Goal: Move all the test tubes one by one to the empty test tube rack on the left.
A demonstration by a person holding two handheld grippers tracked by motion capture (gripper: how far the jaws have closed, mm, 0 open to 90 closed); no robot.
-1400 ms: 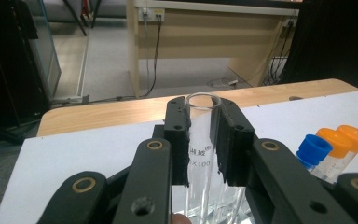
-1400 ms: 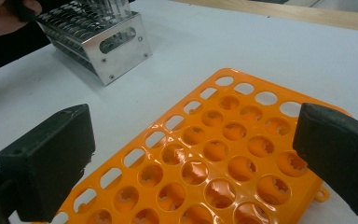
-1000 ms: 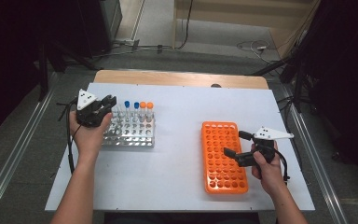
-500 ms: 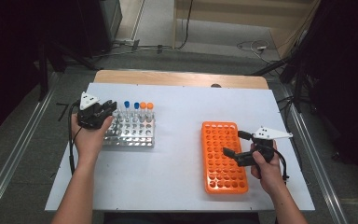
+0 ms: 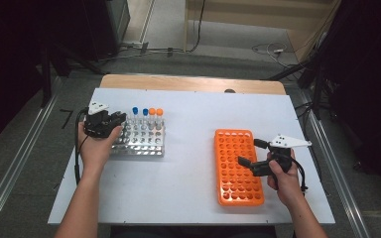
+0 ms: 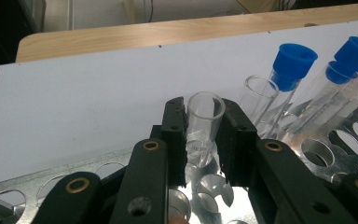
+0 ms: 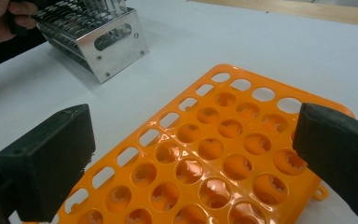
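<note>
My left gripper sits at the left end of the metal tube rack. In the left gripper view its jaws are shut on a clear uncapped tube that stands in a rack hole; they have just eased open slightly with the tube still between them. A second uncapped tube and two blue-capped tubes stand beside it. My right gripper hovers open over the right side of the empty orange rack, with nothing between its pads.
Two blue-capped and two orange-capped tubes stand in the metal rack's back row. The white table top ends in a wooden strip at the far edge. Cables trail from both grippers.
</note>
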